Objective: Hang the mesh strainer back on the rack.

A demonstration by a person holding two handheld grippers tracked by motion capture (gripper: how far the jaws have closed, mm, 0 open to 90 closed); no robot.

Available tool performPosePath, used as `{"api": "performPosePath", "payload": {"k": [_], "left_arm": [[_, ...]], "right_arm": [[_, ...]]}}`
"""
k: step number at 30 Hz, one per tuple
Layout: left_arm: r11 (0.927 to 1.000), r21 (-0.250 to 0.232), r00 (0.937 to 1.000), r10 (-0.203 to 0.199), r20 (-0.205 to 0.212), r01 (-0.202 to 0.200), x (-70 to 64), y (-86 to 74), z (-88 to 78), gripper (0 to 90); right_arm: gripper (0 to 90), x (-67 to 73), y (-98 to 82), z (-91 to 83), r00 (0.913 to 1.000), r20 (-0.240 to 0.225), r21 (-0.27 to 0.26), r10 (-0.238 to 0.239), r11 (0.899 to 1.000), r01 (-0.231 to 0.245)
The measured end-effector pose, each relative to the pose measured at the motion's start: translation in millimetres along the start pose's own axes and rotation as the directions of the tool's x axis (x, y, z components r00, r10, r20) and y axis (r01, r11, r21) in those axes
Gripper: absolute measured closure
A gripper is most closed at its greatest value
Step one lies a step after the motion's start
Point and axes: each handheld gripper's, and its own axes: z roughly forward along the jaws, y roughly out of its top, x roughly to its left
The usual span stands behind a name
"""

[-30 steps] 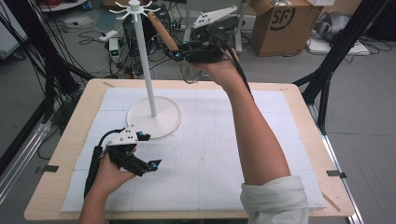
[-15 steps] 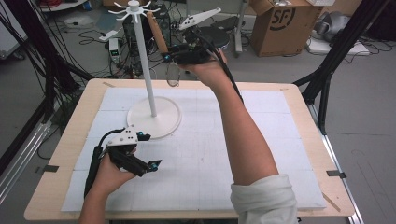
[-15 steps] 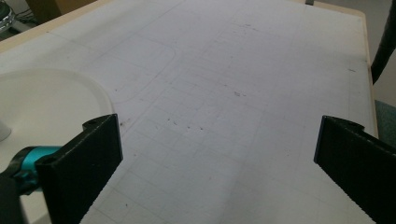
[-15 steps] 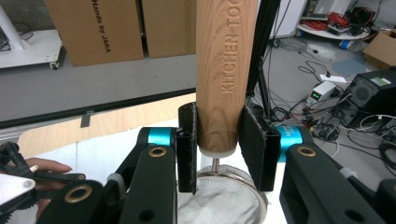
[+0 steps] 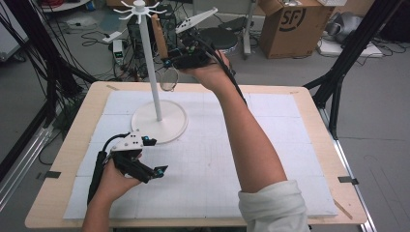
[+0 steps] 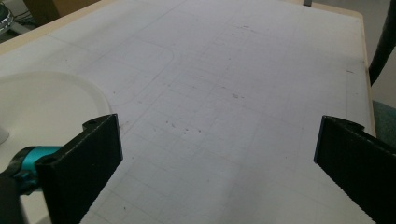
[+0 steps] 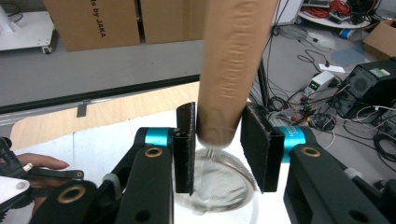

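Right gripper view: the right gripper [image 7: 217, 154] has its jaws pinched on the wooden handle [image 7: 232, 60] of a small mesh strainer [image 7: 219, 184], whose sieve bowl hangs just below the jaws.
Strainer's place: held high in the air beside the pole of the white hook stand [image 5: 145, 53], with the handle [image 5: 157, 35] pointing up toward the hooks at the top.
Done: strainer picked up and brought close to the stand.
Left: probably hanging it on a hook; no hanging loop on the handle can be made out, so this is a guess.
Left gripper [image 5: 153, 172]: jaws spread wide, nothing between them, resting low over the worktop [image 5: 300, 96] near the stand's round base.
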Motion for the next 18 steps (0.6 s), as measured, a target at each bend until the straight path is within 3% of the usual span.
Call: {"api": "performPosePath", "payload": {"k": [18], "left_arm": [[1.0,0.005,1.0,-0.004,-0.001,0.004,0.8,-1.1,0.2,1.6]], "right_arm": [[45.7,-6.0,-9.9,-11.9,0.9993,-0.012,-0.028,0.036,0.999,-0.036]]}}
